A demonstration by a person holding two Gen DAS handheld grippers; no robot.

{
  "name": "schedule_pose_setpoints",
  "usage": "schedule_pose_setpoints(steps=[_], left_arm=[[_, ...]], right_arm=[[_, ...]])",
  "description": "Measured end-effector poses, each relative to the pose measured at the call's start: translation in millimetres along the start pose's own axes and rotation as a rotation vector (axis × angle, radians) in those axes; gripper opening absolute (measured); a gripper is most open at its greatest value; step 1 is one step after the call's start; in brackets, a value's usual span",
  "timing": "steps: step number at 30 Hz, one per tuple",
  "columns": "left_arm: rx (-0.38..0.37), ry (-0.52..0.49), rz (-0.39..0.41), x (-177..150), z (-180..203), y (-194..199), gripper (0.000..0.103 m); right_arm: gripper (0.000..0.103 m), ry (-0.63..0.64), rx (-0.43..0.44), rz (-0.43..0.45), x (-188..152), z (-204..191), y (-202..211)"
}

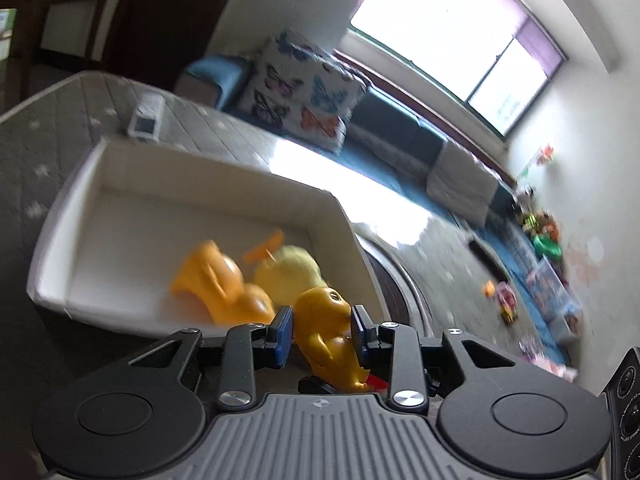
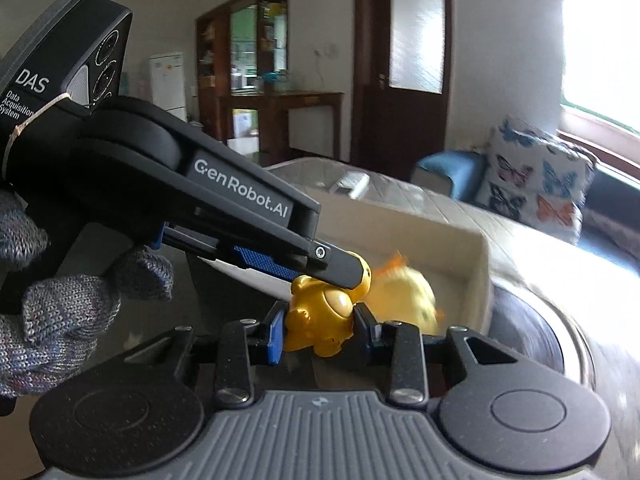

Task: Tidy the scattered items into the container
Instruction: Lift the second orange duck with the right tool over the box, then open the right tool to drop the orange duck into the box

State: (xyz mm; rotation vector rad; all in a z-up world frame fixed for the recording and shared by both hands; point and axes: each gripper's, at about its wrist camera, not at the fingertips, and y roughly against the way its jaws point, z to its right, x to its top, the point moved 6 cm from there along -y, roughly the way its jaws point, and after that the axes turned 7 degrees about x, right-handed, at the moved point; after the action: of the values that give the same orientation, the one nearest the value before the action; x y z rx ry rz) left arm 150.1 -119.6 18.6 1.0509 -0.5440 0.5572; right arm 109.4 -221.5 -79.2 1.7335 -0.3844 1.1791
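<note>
A glossy yellow toy figure [image 1: 326,330] is held between both grippers at the near edge of a white box [image 1: 72,200]. My left gripper [image 1: 322,330] is shut on it. My right gripper [image 2: 320,326] is shut on the same yellow toy figure [image 2: 320,326]. The left gripper's body [image 2: 240,196] crosses the right wrist view from the upper left, its finger lying over the toy. Inside the box lie an orange plastic toy [image 1: 218,280] and a pale yellow plush chick [image 1: 288,268], also seen in the right wrist view [image 2: 404,296].
The box [image 2: 480,248] rests on a grey quilted mat [image 1: 60,120] beside a round dark disc [image 1: 396,292]. A remote [image 1: 146,118] lies on the mat beyond. A butterfly cushion [image 1: 300,92] and blue bench sit under the window. Toys [image 1: 508,300] litter the floor at right.
</note>
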Motion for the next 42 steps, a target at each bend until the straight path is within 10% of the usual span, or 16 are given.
schedule_pose_setpoints(steps=[22,42], left_arm=[[0.162,0.161,-0.102,46,-104,-59,0.033],[0.205,0.112,-0.107,42,-94,-65,0.030]], right_arm=[[0.035,0.036,0.166,-0.184,32,-5,-150],[0.037,0.015,0.154,-0.128,30,-1,-116]])
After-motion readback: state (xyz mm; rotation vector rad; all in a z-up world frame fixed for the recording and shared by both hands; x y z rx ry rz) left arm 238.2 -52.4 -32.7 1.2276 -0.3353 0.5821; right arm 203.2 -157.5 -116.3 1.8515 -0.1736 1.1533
